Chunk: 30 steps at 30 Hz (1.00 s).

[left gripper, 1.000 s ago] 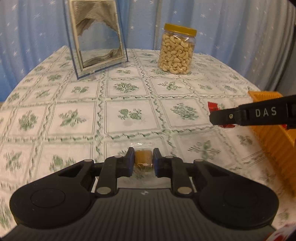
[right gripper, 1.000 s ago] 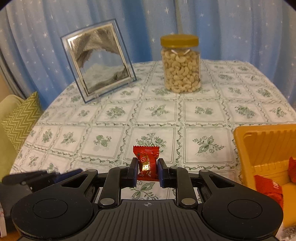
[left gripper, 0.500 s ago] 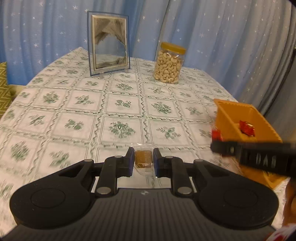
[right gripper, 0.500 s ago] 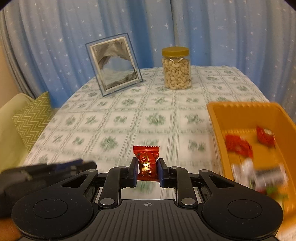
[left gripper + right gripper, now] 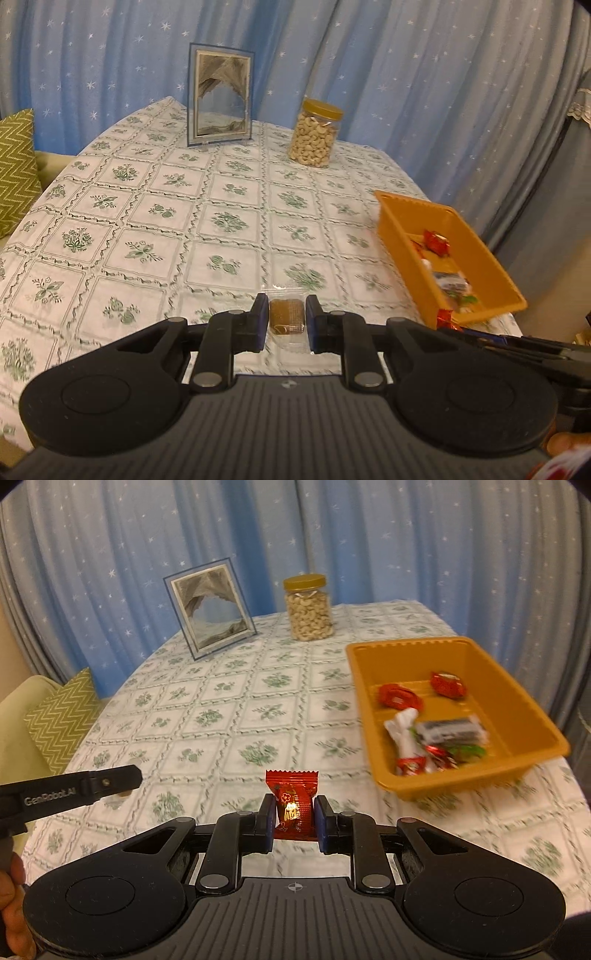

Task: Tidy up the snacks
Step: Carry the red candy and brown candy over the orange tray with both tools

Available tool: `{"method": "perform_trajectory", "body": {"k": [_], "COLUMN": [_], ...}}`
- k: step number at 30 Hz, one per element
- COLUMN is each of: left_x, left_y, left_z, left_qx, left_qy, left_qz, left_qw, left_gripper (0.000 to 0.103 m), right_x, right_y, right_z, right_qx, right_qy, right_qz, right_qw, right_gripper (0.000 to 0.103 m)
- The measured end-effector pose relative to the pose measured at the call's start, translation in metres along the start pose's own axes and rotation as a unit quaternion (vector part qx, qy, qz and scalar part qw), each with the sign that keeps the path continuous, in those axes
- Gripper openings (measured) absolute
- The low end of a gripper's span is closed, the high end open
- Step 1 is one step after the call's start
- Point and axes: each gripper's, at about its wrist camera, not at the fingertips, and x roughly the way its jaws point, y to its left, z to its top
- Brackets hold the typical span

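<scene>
Tabletop: under all the things, curtain behind its far edge.
Picture frame: upright at the far edge, left of the jar.
Jar: on the tabletop, just right of the frame, apart from it.
Tray: on the tabletop at the right edge, nearer than the jar; wrapped snacks inside.
Cushion: off the tabletop, on the left.
Left tool: above the near tabletop, clear-wrapped snack between its pads.
Right tool: right of the left tool, left of the tray, wrapped candy between its pads.

Indoor lighting is warm and moderately dim. Fisheye distortion bows the curtain and darkens frame corners. In the right wrist view, the orange bin and its contents appear motion-blurred; wrapper detail is probably unreadable.
</scene>
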Motion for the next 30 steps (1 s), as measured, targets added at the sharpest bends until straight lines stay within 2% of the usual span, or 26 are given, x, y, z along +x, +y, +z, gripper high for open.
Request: {"method": "perform_trajectory", "body": {"k": [12, 30], "left_x": [-0.027, -0.017], "left_y": [-0.043, -0.106], "left_z": [-0.001, 0.005], "left_qx": [0.03, 0.07], "left_qy": [-0.013, -0.006], "left_qz": [-0.027, -0.081], "left_qw": [0.9991, 0.9942], "left_gripper": [0.018, 0.018], "right_x": [-0.047, -0.079], "right_y": [-0.016, -0.065], "right_z": [-0.007, -0.005], "right_qx": [0.008, 0.047], "right_qy": [-0.025, -0.044], "right_qz": [-0.027, -0.08], "right_qw": [0.999, 0.995], "right_gripper": [0.022, 0.022]}}
